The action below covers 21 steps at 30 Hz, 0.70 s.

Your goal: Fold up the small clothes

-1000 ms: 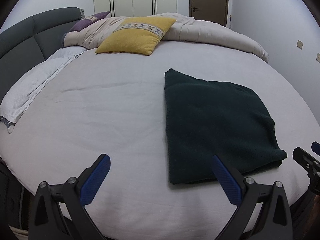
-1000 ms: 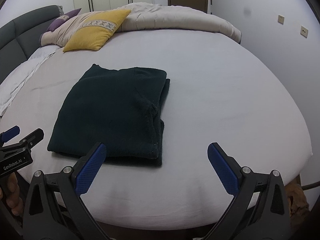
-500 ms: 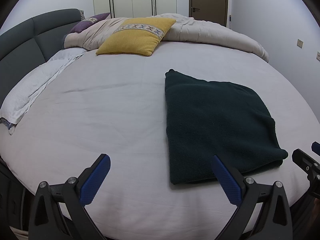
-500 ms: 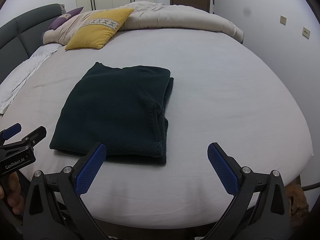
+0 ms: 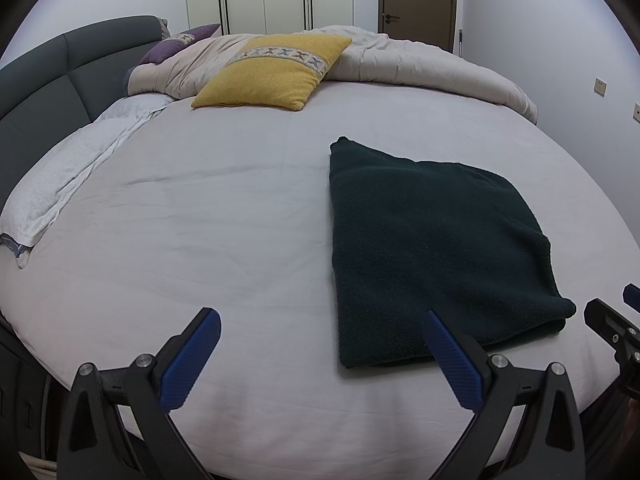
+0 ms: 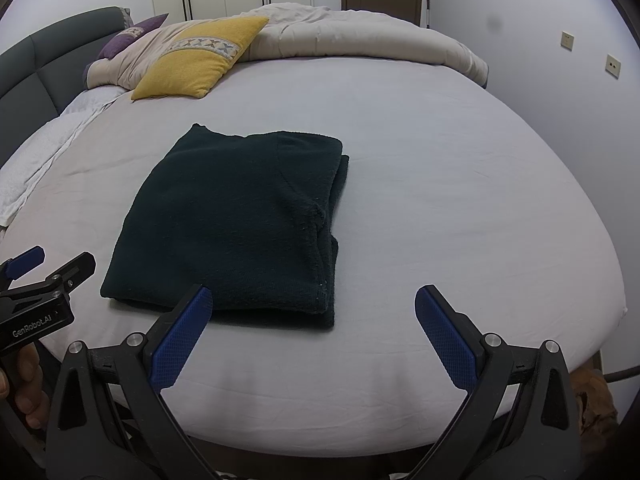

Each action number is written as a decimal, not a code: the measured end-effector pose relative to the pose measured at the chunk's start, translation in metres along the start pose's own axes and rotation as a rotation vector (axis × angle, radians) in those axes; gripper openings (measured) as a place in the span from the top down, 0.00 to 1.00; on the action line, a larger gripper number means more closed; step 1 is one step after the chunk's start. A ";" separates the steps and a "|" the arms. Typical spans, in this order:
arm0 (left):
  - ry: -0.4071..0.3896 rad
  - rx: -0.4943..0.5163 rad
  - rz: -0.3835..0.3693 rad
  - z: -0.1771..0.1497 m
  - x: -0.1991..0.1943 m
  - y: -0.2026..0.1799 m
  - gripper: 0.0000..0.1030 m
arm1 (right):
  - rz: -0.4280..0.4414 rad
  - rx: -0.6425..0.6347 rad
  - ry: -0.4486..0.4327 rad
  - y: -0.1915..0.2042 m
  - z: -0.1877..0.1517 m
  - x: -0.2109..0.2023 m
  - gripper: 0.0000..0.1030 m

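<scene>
While the dark green garment lies folded near the bed's front edge, the left gripper and right gripper hover spread and empty, best retreating straight back to avoid snagging it.

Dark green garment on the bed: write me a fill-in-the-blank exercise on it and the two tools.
1. The dark green garment lies ____ on the grey bed sheet.
2. The left tool and right tool both have their blue pads ____.
3. Neither tool holds ____.
4. The cushion near the rumpled duvet is ____.

Missing words: folded; open; anything; yellow
</scene>
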State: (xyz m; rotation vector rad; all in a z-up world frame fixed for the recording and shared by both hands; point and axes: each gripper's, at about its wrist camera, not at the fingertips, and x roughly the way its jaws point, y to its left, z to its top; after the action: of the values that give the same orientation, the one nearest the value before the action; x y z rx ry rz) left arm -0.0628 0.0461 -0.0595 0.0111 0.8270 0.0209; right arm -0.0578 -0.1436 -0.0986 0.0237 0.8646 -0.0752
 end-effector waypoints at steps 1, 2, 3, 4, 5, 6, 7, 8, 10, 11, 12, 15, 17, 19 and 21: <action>0.000 0.000 0.001 0.000 0.000 0.000 0.00 | 0.000 0.001 -0.001 0.000 0.000 0.000 0.00; 0.001 0.000 0.000 0.000 0.000 0.000 0.00 | -0.001 0.001 -0.001 0.000 0.000 0.000 0.00; 0.002 -0.001 0.000 0.000 0.001 0.000 0.00 | 0.000 0.001 0.000 0.000 0.000 0.000 0.00; 0.002 -0.001 0.001 -0.001 0.001 0.000 0.00 | 0.001 0.001 0.000 0.000 0.000 0.000 0.00; 0.002 -0.001 0.001 -0.001 0.001 0.000 0.00 | 0.000 0.001 0.000 0.000 0.000 0.000 0.00; 0.003 -0.001 0.001 -0.001 0.001 0.000 0.00 | -0.001 0.001 -0.001 0.000 0.000 0.000 0.00; 0.004 -0.001 0.001 -0.001 0.001 0.000 0.00 | 0.000 0.000 -0.001 0.000 0.000 0.000 0.00; 0.004 -0.002 0.001 -0.001 0.001 0.000 0.00 | 0.000 0.000 0.000 0.000 0.000 0.000 0.00; 0.004 -0.002 0.001 -0.002 0.001 0.001 0.00 | 0.000 0.001 0.000 0.000 0.000 0.000 0.00; 0.005 -0.002 0.000 -0.002 0.001 0.001 0.00 | 0.000 0.001 0.000 0.000 0.000 0.000 0.00; 0.005 -0.002 0.000 -0.002 0.002 0.001 0.00 | 0.000 0.001 0.000 0.000 0.000 0.000 0.00; 0.006 -0.002 0.000 -0.002 0.002 0.001 0.00 | 0.001 0.001 0.000 0.000 0.000 0.000 0.00; 0.006 -0.002 0.000 -0.002 0.002 0.001 0.00 | 0.000 0.001 0.000 0.000 0.000 0.000 0.00; 0.006 -0.002 0.001 -0.002 0.001 0.001 0.00 | 0.001 0.001 0.000 0.000 0.000 0.000 0.00; 0.006 -0.003 0.000 -0.002 0.001 0.000 0.00 | 0.000 0.001 0.000 0.000 0.000 0.000 0.00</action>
State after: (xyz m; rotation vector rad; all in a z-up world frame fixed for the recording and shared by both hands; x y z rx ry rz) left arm -0.0634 0.0465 -0.0617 0.0086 0.8330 0.0225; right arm -0.0581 -0.1432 -0.0984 0.0244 0.8650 -0.0751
